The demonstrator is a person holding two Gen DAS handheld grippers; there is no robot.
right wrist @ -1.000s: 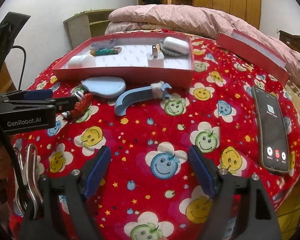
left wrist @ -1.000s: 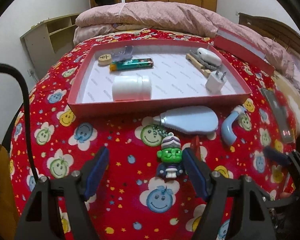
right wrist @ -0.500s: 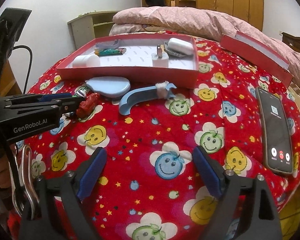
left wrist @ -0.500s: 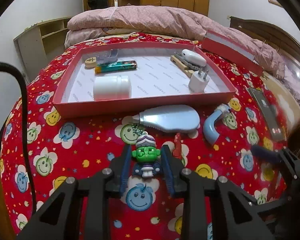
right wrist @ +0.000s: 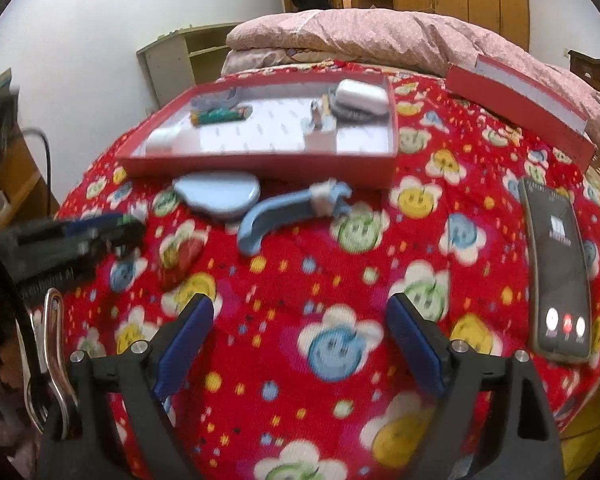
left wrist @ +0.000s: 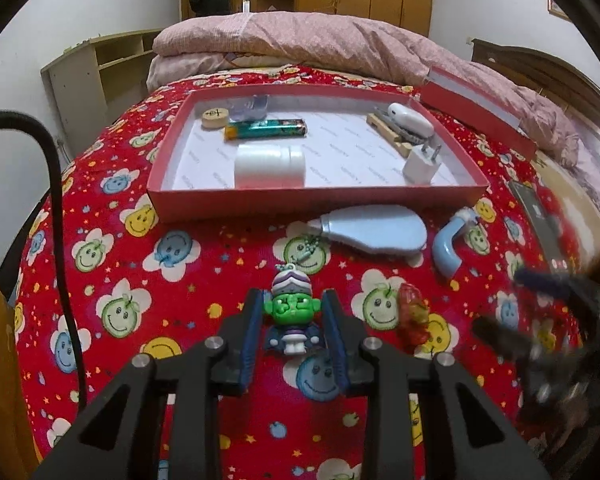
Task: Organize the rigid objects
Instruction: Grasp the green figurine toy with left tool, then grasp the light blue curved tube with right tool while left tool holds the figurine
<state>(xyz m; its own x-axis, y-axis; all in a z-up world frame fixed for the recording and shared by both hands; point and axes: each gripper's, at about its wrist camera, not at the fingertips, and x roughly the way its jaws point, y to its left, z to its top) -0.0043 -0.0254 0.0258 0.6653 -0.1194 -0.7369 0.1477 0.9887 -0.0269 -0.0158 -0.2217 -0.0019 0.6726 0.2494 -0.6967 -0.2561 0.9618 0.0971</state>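
Red smiley-face bedspread (left wrist: 112, 264) fills the scene, a pink quilt (left wrist: 300, 40) heaped at the far end of the bed. And the left hand-held gripper (left wrist: 294, 320) has its blue pads pinching a green-faced figurine (left wrist: 293, 312) from both sides, down on the bedspread near the front. Just to its right lies a red wrapped candy (left wrist: 412, 320). Beyond sit a pale blue flat bottle (left wrist: 374, 232) and a blue curved handle (left wrist: 450, 246), both just outside the red tray (left wrist: 316, 202). Inside the tray: a white jar (left wrist: 268, 166), a green lighter (left wrist: 266, 129), a white plug (left wrist: 420, 166). Over on the right, the right hand-held gripper (right wrist: 300, 344) is spread wide above bare bedspread, nothing between its pads, a phone (right wrist: 556, 272) lying off to its right.
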